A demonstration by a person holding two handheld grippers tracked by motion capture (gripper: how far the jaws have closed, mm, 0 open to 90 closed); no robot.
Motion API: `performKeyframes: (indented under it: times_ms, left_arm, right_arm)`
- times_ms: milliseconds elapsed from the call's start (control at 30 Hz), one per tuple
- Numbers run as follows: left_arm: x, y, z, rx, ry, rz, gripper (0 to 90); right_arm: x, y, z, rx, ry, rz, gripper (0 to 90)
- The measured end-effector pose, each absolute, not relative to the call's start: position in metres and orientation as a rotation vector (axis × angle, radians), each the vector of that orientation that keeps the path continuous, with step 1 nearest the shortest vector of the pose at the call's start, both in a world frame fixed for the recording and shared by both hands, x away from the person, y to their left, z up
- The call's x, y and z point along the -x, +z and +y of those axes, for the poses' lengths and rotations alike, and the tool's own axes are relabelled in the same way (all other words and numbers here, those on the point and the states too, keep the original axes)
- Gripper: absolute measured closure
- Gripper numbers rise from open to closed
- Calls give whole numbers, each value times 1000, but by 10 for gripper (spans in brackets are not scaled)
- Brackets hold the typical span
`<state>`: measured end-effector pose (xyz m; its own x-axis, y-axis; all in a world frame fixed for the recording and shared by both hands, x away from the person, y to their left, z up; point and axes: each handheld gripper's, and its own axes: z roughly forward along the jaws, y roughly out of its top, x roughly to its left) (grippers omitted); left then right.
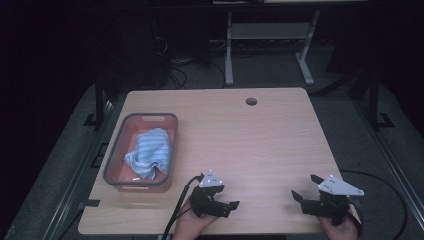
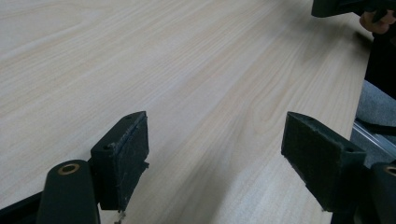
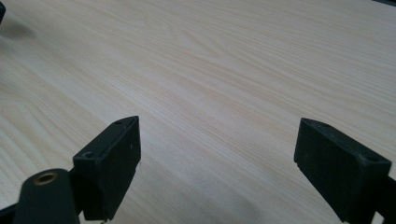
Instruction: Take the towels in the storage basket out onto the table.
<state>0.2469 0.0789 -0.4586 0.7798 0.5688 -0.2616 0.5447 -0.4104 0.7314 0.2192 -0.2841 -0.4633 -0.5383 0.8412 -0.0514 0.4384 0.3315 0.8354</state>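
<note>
Blue-striped cloth (image 1: 149,156) lies bunched in the grey-rimmed bin (image 1: 113,159) with an orange floor, at the left side of the table (image 1: 260,145), well apart from both grippers. Nearer the front edge, right of the bin, the left gripper (image 1: 231,205) sits low over bare wood in a hand (image 1: 189,225), its 2 jaws spread wide with nothing between them; a black cable (image 1: 179,210) trails from it off the front edge. In the left gripper view the pads (image 2: 128,156) frame plain wood grain. Farther right, the right gripper (image 1: 303,187) is likewise released, jaws wide and empty, its pads (image 3: 114,163) over bare wood.
</note>
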Motion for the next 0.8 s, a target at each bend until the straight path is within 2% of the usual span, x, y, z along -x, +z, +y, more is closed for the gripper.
performKeyframes:
  times_ms: [200, 467, 800]
  left_arm:
    - [-255, -445, 79, -2102, -20, 815, 203]
    - [-263, -420, 71, -2107, 2, 742, 204]
    - [-281, -407, 67, -2152, -32, 766, 201]
  right_arm:
    - [-221, -464, -282, -1112, 1093, 2130, 142]
    - [-219, -462, -279, -1117, 1085, 2124, 142]
    - [-218, -461, -281, -1114, 1085, 2122, 143]
